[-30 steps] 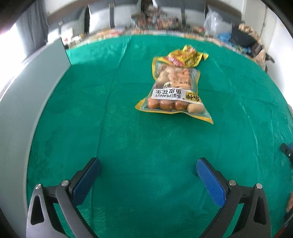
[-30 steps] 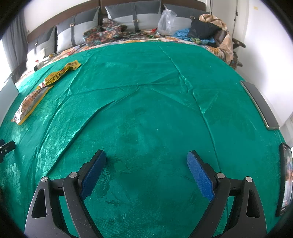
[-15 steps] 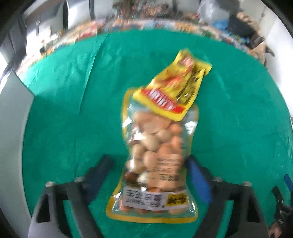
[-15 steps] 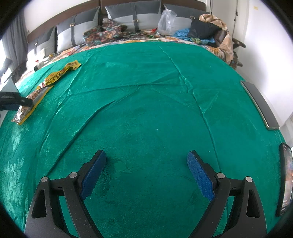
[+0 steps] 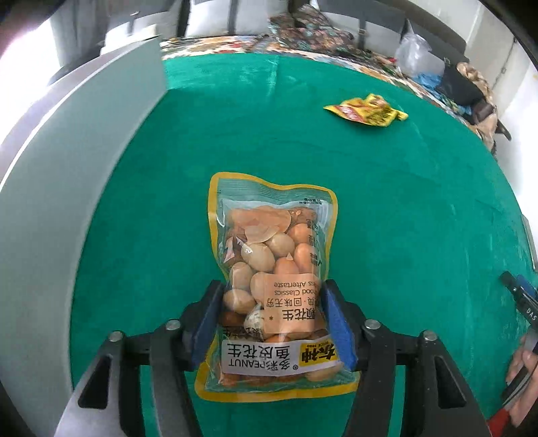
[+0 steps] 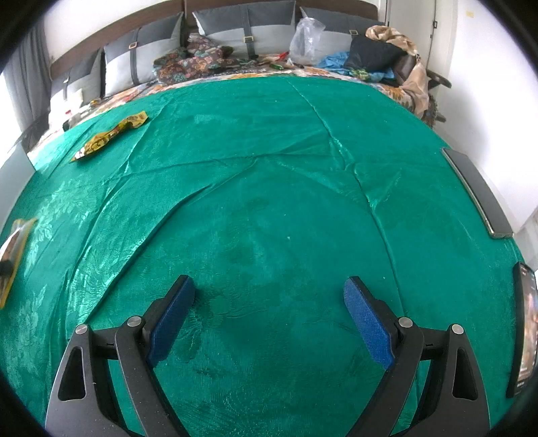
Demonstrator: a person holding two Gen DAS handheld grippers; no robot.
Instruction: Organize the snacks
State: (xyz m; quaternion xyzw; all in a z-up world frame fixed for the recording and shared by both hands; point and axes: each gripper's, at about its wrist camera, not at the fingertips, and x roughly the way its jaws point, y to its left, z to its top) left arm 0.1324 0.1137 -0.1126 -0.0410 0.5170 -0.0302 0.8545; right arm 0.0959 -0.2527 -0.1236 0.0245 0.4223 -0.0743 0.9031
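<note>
A green cloth point(image 5: 403, 208) fills most of both views, creased and shiny in the right wrist view point(image 6: 269, 188). A pale grey panel point(image 5: 67, 174) curves down the left side of the left wrist frame. In the upper part of the right wrist frame, grey cushions point(image 6: 248, 27) and heaped clothes point(image 6: 373, 53) line the far edge.

The left gripper point(image 5: 273, 322) sits at lower centre of its frame, its blue pads point(image 5: 338, 322) pinching the peanut bag point(image 5: 272, 255) from both sides; the bag stretches from the pads up to mid frame. In the right wrist view that bag shows at the far left edge point(image 6: 13, 242).

The right gripper point(image 6: 269, 316) is spread wide at lower centre of its frame, nothing between its pads.

A yellow packet point(image 5: 368, 110) lies flat on the cloth at upper right of the left wrist frame, well apart from the bag, and at upper left in the right wrist view point(image 6: 111, 134).
</note>
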